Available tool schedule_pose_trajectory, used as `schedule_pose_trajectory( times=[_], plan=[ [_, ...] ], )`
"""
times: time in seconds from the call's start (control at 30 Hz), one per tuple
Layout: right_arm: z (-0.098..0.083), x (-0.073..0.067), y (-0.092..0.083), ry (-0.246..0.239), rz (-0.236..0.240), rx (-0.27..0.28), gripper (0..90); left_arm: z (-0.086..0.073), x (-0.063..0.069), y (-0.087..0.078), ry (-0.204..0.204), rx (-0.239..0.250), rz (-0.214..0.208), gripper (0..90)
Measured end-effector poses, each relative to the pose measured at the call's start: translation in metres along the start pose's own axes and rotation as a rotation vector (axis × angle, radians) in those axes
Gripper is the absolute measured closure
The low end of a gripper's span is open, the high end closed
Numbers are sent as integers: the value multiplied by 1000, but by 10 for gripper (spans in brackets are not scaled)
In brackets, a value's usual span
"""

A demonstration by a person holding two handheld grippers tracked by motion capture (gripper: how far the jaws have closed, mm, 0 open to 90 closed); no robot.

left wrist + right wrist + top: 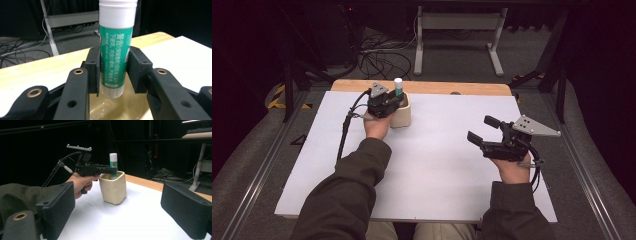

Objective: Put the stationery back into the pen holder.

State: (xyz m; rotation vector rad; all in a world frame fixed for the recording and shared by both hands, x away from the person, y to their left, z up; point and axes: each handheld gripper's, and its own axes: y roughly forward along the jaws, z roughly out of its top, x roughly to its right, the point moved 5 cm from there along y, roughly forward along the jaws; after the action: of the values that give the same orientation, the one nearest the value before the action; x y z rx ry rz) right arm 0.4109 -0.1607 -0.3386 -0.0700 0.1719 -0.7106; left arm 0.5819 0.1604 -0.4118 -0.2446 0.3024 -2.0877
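A: Where is the glue stick (114,60)?

B: It stands straight up, with its bottom end just inside the top of the cream cup (113,187). Its white cap pokes up above the cup's rim.

A: What is holding it?

B: The left hand-held gripper (113,72). Its 2 black pads are squeezed tight on the green part of the stick, 1 pad on each side.

A: Can you see that from the other side too?

B: Yes. In the right gripper view the left hand-held gripper lies flat and reaches over the cup from the side, and a hand is wrapped around its handle.

A: Where is the cup?

B: It sits on the white counter (437,165), near the far edge on the left side. A strip of light wood runs along the counter right behind it.

A: And the right hand-held gripper (484,130)?

B: It is well apart from the cup, over the right side of the counter. Its 2 jaws stand wide open with nothing between them.
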Motion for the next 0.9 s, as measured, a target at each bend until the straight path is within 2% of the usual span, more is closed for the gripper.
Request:
schedule_pose_trajectory(
  times=[0.3, 0.37, 0.57, 0.7, 0.77, 0.83, 0.9],
  plan=[
    [-1, 2, 0, 0, -4, -4, 130, -8, 0, 7, -23, -43, 5, 650],
    [-1, 2, 0, -2, -4, -5, 131, -9, 0, 7, -17, -48, 4, 650],
    [-1, 1, 0, 1, -2, -7, 131, -8, -2, 7, -25, -47, 16, 648],
    [-1, 1, 1, 1, -1, -7, 132, -7, -5, 6, -45, -45, 22, 631],
    [-1, 1, 1, 3, -1, -9, 133, -7, -5, 6, -48, -41, 7, 629],
    [-1, 1, 1, 0, -1, -11, 133, -7, -4, 6, -36, -46, 17, 638],
    [-1, 1, 2, 0, -1, -11, 134, -7, -4, 6, -43, -44, 12, 641]
  ],
)
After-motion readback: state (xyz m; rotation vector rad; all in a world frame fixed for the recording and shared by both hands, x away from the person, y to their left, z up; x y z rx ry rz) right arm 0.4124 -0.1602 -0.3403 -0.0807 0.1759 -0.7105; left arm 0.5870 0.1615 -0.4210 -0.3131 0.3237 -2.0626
